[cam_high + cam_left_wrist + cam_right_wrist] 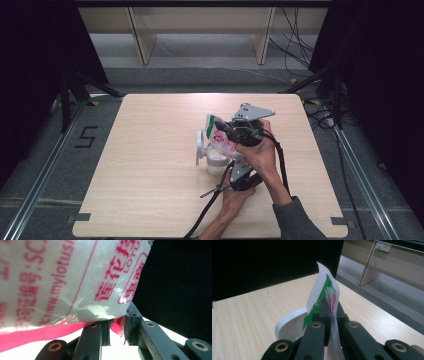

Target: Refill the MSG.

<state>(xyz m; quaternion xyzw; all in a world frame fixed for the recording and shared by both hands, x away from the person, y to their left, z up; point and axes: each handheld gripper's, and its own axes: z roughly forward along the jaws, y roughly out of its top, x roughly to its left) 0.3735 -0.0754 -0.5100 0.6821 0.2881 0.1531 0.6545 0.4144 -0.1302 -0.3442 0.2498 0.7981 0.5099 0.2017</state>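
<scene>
A clear plastic bag (pixel 223 141) with pink print and a green top strip hangs over a white container (pixel 216 165), whose lid (pixel 200 146) stands open to its left. My right gripper (pixel 222 129) is shut on the bag's top edge; in the right gripper view the jaws (pixel 330 308) pinch the green and white strip (pixel 322 290). My left gripper (pixel 236 161) comes up from below. In the left gripper view the bag's pink bottom corner (pixel 115 328) sits pinched between its jaws (pixel 117 331), with the printed bag (pixel 75 277) looming above.
The wooden table (pixel 150 175) has bare room to the left, right and far side of the container. Both forearms come in from the bottom edge, with black cables (pixel 210 205) trailing. Shelving legs and cables lie on the floor beyond the table.
</scene>
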